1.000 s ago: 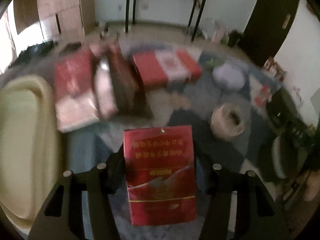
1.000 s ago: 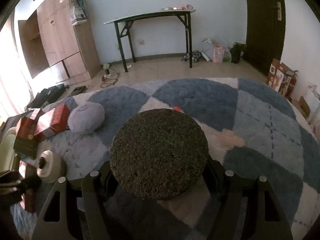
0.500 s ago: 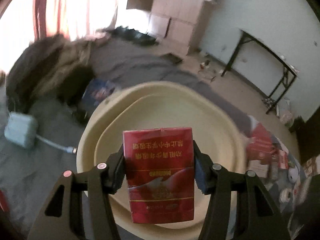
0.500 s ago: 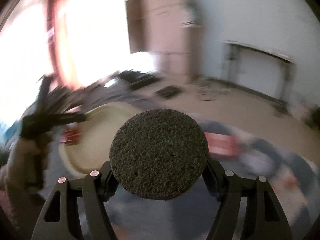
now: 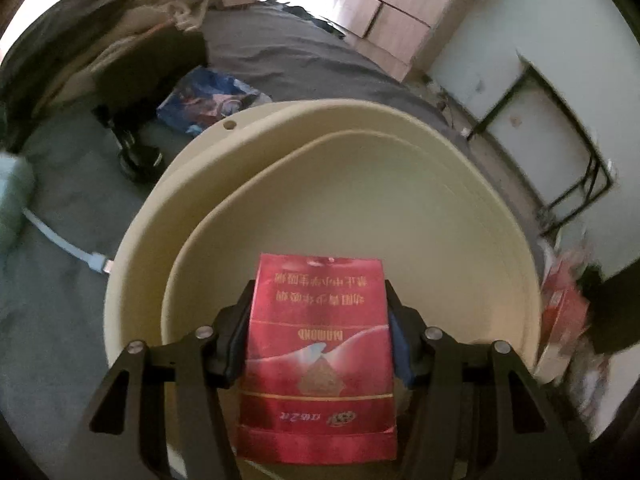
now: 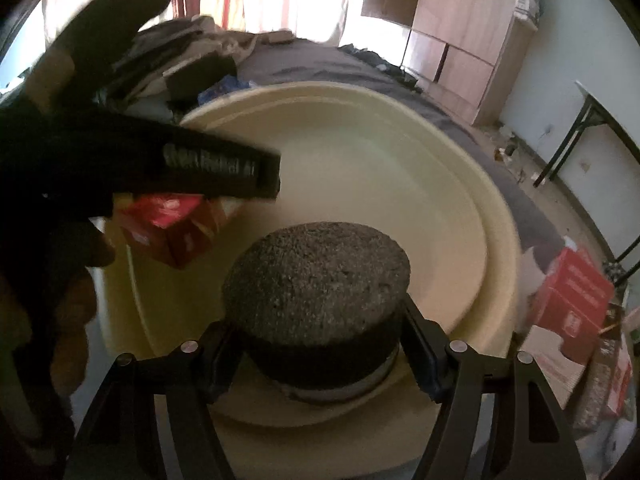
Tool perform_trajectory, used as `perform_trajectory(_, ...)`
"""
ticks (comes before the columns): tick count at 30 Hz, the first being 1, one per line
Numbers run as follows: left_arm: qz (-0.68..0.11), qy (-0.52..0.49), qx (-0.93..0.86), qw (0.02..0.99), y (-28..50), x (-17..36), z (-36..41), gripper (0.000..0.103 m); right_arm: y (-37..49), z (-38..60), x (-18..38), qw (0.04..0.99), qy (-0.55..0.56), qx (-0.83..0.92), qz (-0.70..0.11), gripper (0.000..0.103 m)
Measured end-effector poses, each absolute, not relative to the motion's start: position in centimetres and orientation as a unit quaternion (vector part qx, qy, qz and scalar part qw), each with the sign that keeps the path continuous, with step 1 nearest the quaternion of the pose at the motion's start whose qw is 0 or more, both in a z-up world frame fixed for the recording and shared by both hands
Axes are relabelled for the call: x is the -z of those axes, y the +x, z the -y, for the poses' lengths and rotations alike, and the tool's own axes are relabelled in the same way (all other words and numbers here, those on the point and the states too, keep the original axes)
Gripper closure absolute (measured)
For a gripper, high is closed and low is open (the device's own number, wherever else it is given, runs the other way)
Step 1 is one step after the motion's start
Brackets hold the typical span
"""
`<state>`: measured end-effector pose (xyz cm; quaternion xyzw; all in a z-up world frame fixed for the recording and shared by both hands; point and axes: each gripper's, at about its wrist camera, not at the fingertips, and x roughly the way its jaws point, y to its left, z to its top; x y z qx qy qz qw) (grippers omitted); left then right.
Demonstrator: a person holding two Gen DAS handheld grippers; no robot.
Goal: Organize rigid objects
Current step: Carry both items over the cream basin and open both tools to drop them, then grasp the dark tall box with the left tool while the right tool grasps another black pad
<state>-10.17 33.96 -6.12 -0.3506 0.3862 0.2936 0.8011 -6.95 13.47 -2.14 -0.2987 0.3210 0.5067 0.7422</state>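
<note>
My left gripper (image 5: 319, 300) is shut on a red carton (image 5: 318, 360) with upside-down print, its pads pressing both sides. It hangs over the inside of a large cream basin (image 5: 320, 120). My right gripper (image 6: 322, 344) is shut on a round, dark grey, rough-topped puck (image 6: 316, 276) with a pale band at its base. It too is over the cream basin (image 6: 492, 240). In the right wrist view the left tool's black housing (image 6: 180, 164) reaches in from the left with the red carton (image 6: 172, 224) under it.
More red boxes (image 6: 572, 292) lie just past the basin's right rim. Behind it are a blue bag (image 5: 208, 100), a white cable (image 5: 68, 244), dark bedding and clothes. A wooden cabinet (image 6: 460, 40) and a black-legged table (image 5: 576, 168) stand by the wall.
Both grippers swung away from the blue-and-white rug to the cream basin, each keeping its load. The left came closer over the basin; the right arrived beside it.
</note>
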Motion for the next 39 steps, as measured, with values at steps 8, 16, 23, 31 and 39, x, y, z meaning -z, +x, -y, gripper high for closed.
perform_trajectory(8, -0.31, -0.37, -0.25, 0.839, -12.1, 0.9, -32.5, 0.0, -8.6, -12.1, -0.1, 0.748, -0.317, -0.511, -0.281, 0.004)
perform_trajectory(16, -0.346, -0.262, -0.084, 0.897, -4.6, -3.2, -20.6, 0.0, -6.7, 8.4, -8.0, 0.849, -0.18, -0.421, -0.263, 0.0)
perform_trajectory(23, -0.395, -0.188, -0.032, 0.899, 1.1, -0.8, -13.5, 0.0, -1.5, 20.3, -7.5, 0.908, -0.093, -0.254, -0.32, 0.0)
perform_trajectory(31, -0.437, -0.202, -0.035, 0.876, 0.8, 1.7, -13.2, 0.003, 2.3, 22.2, -4.8, 0.868, -0.071, -0.262, -0.416, 0.0)
perform_trajectory(39, -0.444, -0.196, -0.025, 0.874, 2.2, 2.8, -12.4, 0.019, 4.5, 18.4, 0.2, 0.82, -0.162, -0.271, -0.478, 0.0)
